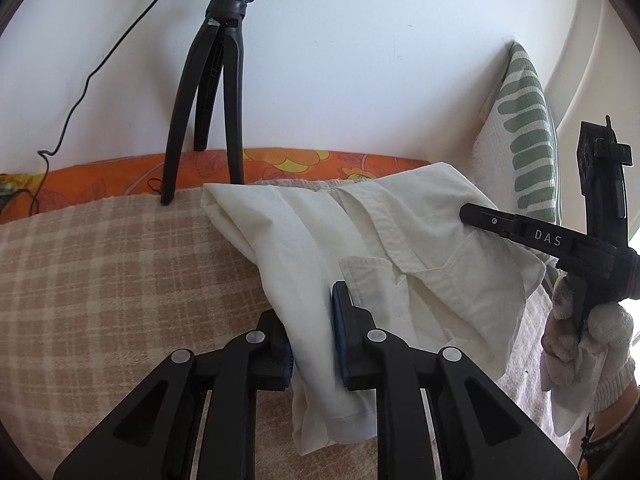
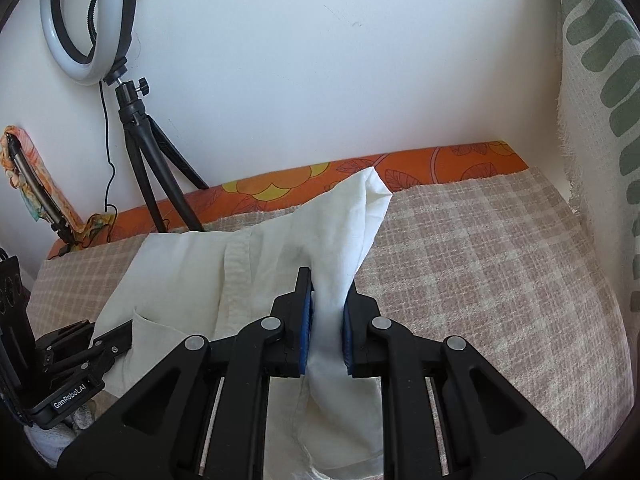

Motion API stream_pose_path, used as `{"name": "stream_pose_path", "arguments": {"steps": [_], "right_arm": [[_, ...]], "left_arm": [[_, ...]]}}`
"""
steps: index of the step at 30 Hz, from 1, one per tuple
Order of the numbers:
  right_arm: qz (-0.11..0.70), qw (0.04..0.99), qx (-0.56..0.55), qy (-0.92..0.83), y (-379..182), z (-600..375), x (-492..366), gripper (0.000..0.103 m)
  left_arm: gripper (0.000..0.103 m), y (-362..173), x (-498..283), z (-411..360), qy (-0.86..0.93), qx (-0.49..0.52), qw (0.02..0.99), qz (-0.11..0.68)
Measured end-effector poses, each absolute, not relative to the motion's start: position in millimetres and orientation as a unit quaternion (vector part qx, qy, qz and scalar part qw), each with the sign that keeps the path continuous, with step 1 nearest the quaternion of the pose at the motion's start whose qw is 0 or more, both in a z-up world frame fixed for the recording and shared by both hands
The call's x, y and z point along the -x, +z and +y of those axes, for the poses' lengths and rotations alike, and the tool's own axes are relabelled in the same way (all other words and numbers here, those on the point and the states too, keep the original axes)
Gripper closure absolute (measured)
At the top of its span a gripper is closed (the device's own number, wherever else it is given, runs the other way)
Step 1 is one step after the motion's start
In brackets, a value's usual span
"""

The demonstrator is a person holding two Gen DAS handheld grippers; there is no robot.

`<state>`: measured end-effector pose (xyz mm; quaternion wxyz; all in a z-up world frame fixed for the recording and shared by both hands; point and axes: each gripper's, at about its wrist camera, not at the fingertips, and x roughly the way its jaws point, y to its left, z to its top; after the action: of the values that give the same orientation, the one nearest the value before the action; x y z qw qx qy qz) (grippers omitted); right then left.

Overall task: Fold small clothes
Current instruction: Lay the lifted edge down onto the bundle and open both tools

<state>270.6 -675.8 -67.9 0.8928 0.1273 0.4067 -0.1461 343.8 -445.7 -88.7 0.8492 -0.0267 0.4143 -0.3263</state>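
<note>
Here I hold the white shirt (image 1: 400, 240) pinched in both grippers, left gripper (image 1: 312, 340) and right gripper (image 2: 326, 328), its length stretching away toward the far wall.

Both grippers are matte black, with silver round rivets on the linkage arms. The left gripper (image 1: 312, 332) carries blue pads (image 1: 338, 336); same on the right gripper (image 2: 325, 328). "DAS" is printed white along one finger, and a knitted off-white glove (image 1: 588, 340) wraps the handle behind it.

Shirt (image 1: 400, 240) hem cut off btm edge; ring light (image 2: 92, 20) top cropped.
</note>
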Motion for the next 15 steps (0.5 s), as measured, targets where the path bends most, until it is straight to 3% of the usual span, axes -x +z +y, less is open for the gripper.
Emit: {"name": "stream_pose_path", "arguments": {"steps": [1,4,6,8,12,15], "right_arm": [[0.412,0.887,-0.117,-0.173,-69,-679,-271,0.085],[0.418,0.876,-0.108,-0.215,-71,-688,-269,0.078],[0.412,0.876,-0.109,-0.226,-67,-690,-265,0.059],[0.406,0.879,-0.109,-0.227,-63,-688,-261,0.048],[0.398,0.882,-0.103,-0.23,-53,-678,-257,0.028],[0.389,0.887,-0.096,-0.227,-45,-665,-254,0.02]], "left_arm": [[0.085,-90,-344,-444,-0.321,0.024,0.85,0.417],[0.062,-89,-339,-439,-0.296,0.004,0.859,0.418],[0.043,-87,-336,-435,-0.289,-0.005,0.864,0.413],[0.032,-84,-332,-432,-0.272,-0.018,0.871,0.409],[0.026,-79,-327,-428,-0.269,-0.033,0.87,0.413],[0.026,-76,-318,-426,-0.266,-0.05,0.872,0.407]]}}
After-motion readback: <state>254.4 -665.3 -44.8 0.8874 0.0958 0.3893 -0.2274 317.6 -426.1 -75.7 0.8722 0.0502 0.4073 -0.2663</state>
